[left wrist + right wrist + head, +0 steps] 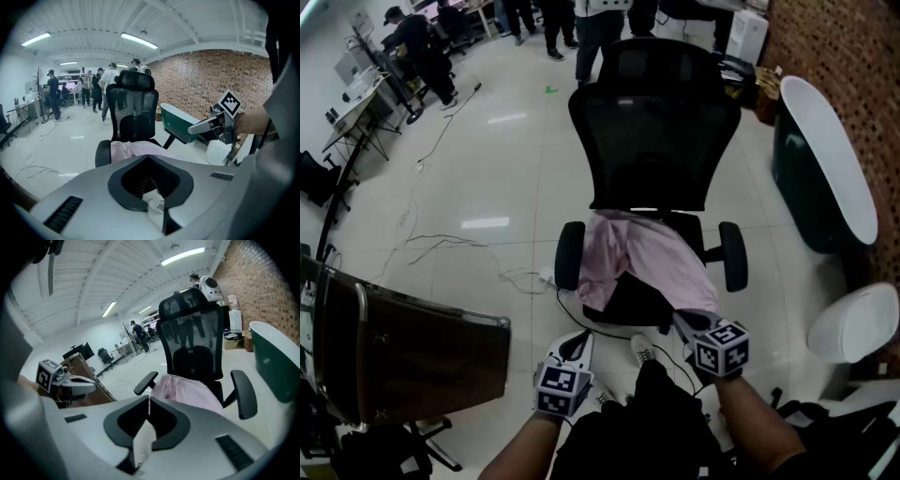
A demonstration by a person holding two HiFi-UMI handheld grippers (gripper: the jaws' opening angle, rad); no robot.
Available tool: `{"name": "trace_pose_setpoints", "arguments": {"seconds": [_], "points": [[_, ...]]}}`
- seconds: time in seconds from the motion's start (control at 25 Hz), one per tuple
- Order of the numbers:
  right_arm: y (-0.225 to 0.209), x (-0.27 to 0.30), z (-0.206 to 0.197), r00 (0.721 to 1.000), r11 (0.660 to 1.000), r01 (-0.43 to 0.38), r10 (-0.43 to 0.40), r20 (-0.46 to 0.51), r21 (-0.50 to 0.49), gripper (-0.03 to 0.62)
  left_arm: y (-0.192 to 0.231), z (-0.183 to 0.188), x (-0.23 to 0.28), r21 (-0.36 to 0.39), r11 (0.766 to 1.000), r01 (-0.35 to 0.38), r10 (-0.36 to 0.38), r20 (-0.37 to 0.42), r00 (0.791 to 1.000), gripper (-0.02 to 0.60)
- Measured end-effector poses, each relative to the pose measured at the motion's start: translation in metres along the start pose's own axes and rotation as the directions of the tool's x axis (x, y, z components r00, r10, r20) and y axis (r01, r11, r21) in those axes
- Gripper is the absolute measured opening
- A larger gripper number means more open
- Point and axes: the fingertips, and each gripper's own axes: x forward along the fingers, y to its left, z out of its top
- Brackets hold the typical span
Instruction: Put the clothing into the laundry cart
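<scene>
A pink garment (642,258) lies crumpled on the seat of a black mesh office chair (654,141); it also shows in the left gripper view (136,150) and the right gripper view (187,390). A brown laundry cart (422,352) with a metal rim stands at the left. My left gripper (581,339) is shut and empty, short of the chair's front. To its right, my right gripper (680,319) is shut and empty too, its tips near the garment's front edge. Each gripper sees the other: the right gripper (199,127), the left gripper (89,386).
A dark green tub (825,178) with a white rim stands right of the chair, and a white round object (853,323) lies nearer me. Cables (459,248) trail over the shiny floor at the left. Several people (422,47) stand by desks at the back.
</scene>
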Motion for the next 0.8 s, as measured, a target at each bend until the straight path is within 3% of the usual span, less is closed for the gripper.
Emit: {"name": "trace_pose_setpoints", "arguments": {"seconds": [0.36,0.6,0.8], "points": [[-0.096,0.081,0.044,0.999,0.999,-0.014,0.013,-0.03,-0.039,0.031,0.032,0.025,0.09,-0.051,0.996,-0.074,0.072,-0.037,0.997,-0.002],[-0.141,0.127,0.042,0.995,0.998,-0.036,0.031,-0.091,-0.052,0.04,0.04,0.023,0.143,-0.093,0.991,-0.097,0.091,-0.072,0.993,-0.002],[-0.164,0.163,0.038,0.992,0.997,-0.044,0.036,-0.122,-0.06,0.098,0.047,0.011,0.181,-0.105,0.989,-0.1,0.087,-0.121,0.989,-0.002]]}}
